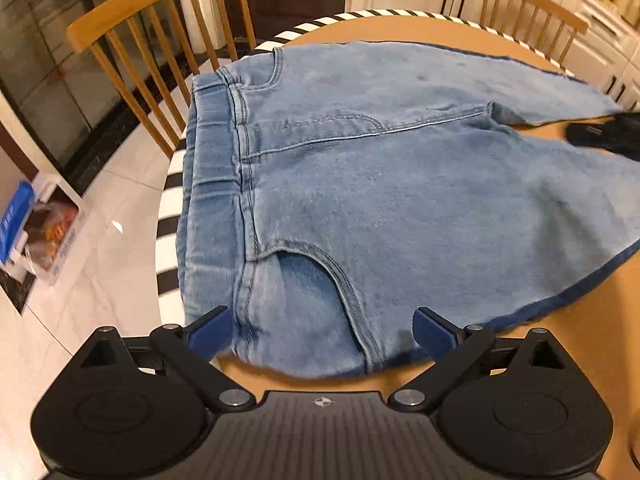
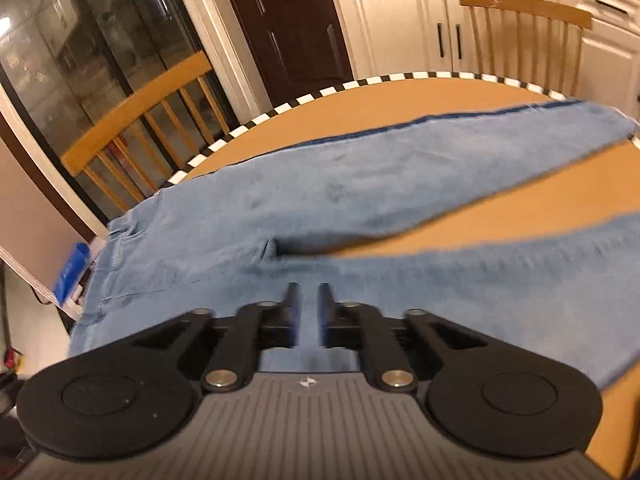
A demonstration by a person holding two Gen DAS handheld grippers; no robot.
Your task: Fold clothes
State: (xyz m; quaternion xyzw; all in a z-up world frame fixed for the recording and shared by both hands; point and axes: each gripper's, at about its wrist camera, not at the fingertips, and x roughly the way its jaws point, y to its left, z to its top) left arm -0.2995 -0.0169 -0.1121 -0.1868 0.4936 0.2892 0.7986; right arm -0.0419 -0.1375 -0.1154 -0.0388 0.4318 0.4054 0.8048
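Observation:
Light blue jeans (image 1: 360,200) lie flat on a round wooden table (image 1: 580,340), waistband at the left and legs running off to the right. My left gripper (image 1: 322,330) is open wide, and its blue pads (image 1: 212,332) straddle the near hip corner by the front pocket without pressing it. In the right wrist view the jeans (image 2: 320,184) spread out with both legs apart. My right gripper (image 2: 308,292) hovers low over the near leg with its jaws nearly together. Whether cloth is pinched there I cannot tell. A dark shape (image 1: 604,136), apparently the right gripper, sits near the crotch.
The table rim (image 2: 256,120) has a black and white striped edge. Wooden chairs stand at the far left (image 1: 160,12) and far right (image 1: 532,4). White cabinets (image 2: 392,12) line the back. A box of items (image 1: 36,232) sits on the floor at left.

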